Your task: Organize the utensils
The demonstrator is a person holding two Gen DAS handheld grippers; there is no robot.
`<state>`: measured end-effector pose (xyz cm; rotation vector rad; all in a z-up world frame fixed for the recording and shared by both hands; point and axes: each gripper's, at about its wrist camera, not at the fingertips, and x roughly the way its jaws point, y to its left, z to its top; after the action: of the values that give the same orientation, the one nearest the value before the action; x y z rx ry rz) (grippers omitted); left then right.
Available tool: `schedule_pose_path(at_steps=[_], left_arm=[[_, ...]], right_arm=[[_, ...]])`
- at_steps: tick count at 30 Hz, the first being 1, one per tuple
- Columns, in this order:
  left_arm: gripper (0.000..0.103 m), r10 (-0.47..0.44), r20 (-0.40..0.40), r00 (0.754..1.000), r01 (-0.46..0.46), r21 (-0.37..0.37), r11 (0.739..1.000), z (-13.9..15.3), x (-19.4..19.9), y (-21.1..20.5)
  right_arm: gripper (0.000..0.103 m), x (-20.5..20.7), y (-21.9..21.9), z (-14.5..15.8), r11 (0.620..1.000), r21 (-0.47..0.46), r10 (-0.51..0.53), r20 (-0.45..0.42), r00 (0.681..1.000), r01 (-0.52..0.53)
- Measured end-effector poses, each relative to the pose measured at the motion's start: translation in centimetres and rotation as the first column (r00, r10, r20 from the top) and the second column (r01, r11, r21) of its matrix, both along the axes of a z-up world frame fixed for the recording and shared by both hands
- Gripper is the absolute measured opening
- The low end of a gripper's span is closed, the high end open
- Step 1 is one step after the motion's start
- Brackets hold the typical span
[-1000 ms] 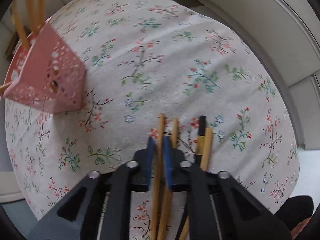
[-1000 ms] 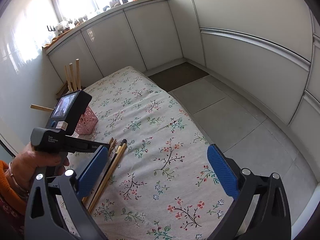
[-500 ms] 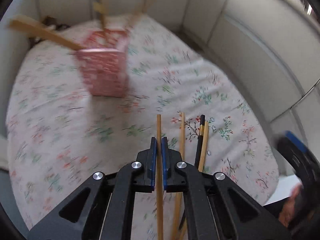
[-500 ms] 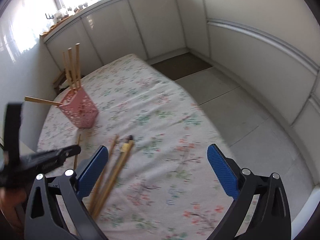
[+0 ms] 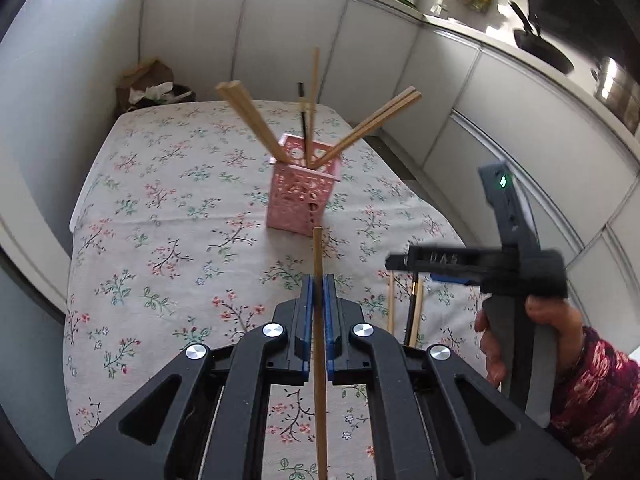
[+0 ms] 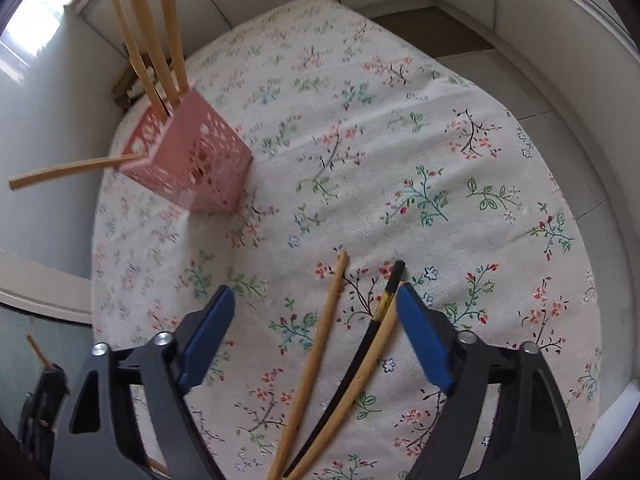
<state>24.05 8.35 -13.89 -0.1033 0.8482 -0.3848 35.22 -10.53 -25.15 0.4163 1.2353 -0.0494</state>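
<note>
My left gripper (image 5: 319, 289) is shut on a wooden chopstick (image 5: 319, 344), lifted above the floral cloth. Its tip points toward the pink perforated holder (image 5: 302, 196), which stands ahead with several chopsticks fanned out of it. My right gripper (image 6: 316, 304) hangs just over three chopsticks lying on the cloth: a wooden one (image 6: 316, 356), a black one (image 6: 370, 340) and another wooden one (image 6: 360, 380). Its jaws are closing around them but the pads do not press on any. The pink holder (image 6: 196, 164) is to its upper left.
The table with the floral cloth (image 5: 160, 208) is ringed by white cabinet fronts (image 5: 280, 32). A paper bag (image 5: 148, 84) sits behind the far corner. In the left wrist view, a hand in a red patterned sleeve (image 5: 592, 380) holds the right gripper's body at right.
My left gripper closed on one chopstick, lifted it and swung toward the pink holder. My right gripper came down over the three chopsticks left on the cloth, and its jaws narrowed.
</note>
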Motion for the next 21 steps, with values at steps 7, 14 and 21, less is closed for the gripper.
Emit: schedule_pose_path(at_steps=[7,14,21], left_arm=[[0.004,0.010,0.016,1.000,-0.009,-0.038,0.999,0.4,0.2,0.9],[0.004,0.023,0.013,1.000,-0.022,-0.058,0.998,0.5,0.2,1.6],[0.004,0.025,0.005,1.000,-0.024,-0.064,0.998,0.3,0.4,1.8]], right_arm=[[0.068,0.7,1.6,-1.2,0.997,-0.076,0.019,-0.048,0.999,-0.023],[0.034,1.4,4.8,-2.0,0.982,-0.146,0.109,-0.071,0.991,-0.119],[0.013,2.5,4.3,-2.9,0.992,-0.116,0.026,-0.121,0.992,-0.040]])
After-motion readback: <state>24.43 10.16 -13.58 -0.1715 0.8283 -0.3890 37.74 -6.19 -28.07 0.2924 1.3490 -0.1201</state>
